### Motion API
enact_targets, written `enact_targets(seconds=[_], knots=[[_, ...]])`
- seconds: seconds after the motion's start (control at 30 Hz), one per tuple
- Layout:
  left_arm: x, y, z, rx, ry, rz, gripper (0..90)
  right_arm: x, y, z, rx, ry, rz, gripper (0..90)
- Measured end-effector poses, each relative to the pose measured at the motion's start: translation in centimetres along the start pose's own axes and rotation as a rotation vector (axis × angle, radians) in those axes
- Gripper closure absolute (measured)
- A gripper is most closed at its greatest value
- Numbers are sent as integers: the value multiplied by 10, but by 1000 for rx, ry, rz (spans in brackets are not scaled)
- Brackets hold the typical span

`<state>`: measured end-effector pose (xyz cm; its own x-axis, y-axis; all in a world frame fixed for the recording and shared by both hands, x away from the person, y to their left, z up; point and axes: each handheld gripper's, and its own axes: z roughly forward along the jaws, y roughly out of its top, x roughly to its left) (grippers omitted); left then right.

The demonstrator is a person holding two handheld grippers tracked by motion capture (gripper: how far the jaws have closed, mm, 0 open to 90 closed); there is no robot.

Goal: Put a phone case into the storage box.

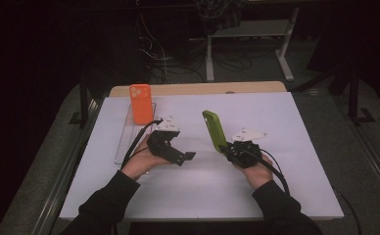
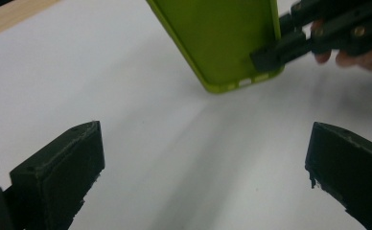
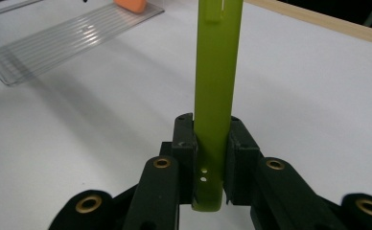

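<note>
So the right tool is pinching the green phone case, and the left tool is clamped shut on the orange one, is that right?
Not quite. The right tool does pinch the green phone case, but the left tool is open and holds nothing, as the left gripper view shows. In the high view the orange phone case stands apart on the clear ridged tray.

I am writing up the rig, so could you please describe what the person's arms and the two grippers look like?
Both forearms wear dark long sleeves. The left gripper and the right gripper are black linkage frames with flat, blocky black jaws; brass-coloured pivot rings show in the right gripper view. Each carries a pale three-cornered plate on top and trails a black cable.
</note>
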<state>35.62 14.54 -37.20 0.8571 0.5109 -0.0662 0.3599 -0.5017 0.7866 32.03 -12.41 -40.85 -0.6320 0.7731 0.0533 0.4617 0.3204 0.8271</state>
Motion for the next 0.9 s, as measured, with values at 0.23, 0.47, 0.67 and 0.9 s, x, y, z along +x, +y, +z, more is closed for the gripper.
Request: enact_targets(seconds=[0.23,0.47,0.67,0.9], knots=[[2,13,0,-90,-14,-86,0,7,3,1,-5,16,9,758],[5,27,0,-144,-10,-107,0,16,6,0,-23,44,19,758],[5,31,7,-168,-24,-119,0,23,7,1,-21,62,9,758],[4,29,12,-195,-47,-121,0,30,9,2,-40,82,-3,758]])
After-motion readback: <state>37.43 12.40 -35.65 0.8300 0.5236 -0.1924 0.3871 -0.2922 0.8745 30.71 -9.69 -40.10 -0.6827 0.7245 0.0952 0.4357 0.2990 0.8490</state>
